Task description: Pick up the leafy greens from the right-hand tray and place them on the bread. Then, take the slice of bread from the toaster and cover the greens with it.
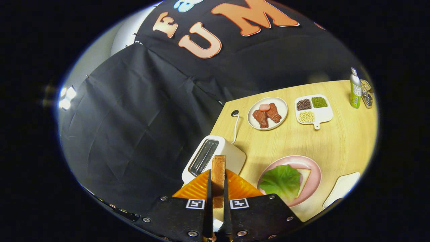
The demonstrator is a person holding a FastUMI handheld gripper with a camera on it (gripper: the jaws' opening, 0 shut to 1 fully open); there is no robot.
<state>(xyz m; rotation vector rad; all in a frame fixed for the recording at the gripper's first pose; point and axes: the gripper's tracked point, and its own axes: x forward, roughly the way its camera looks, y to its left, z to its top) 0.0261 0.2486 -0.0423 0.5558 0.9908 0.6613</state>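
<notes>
The lower end of the bread slice (218,174) disappears between the two fingers of the claw (218,195), which press on its sides. The leafy greens (281,181) cover most of the bread (305,176) on the pink plate (314,168), leaving one corner visible. The plate's near rim is hidden behind the claw's body. The white tray (341,188) on the tabletop (336,141) is cut off. The wire rack (367,94) behind the bottle (355,88) is too small to make out.
</notes>
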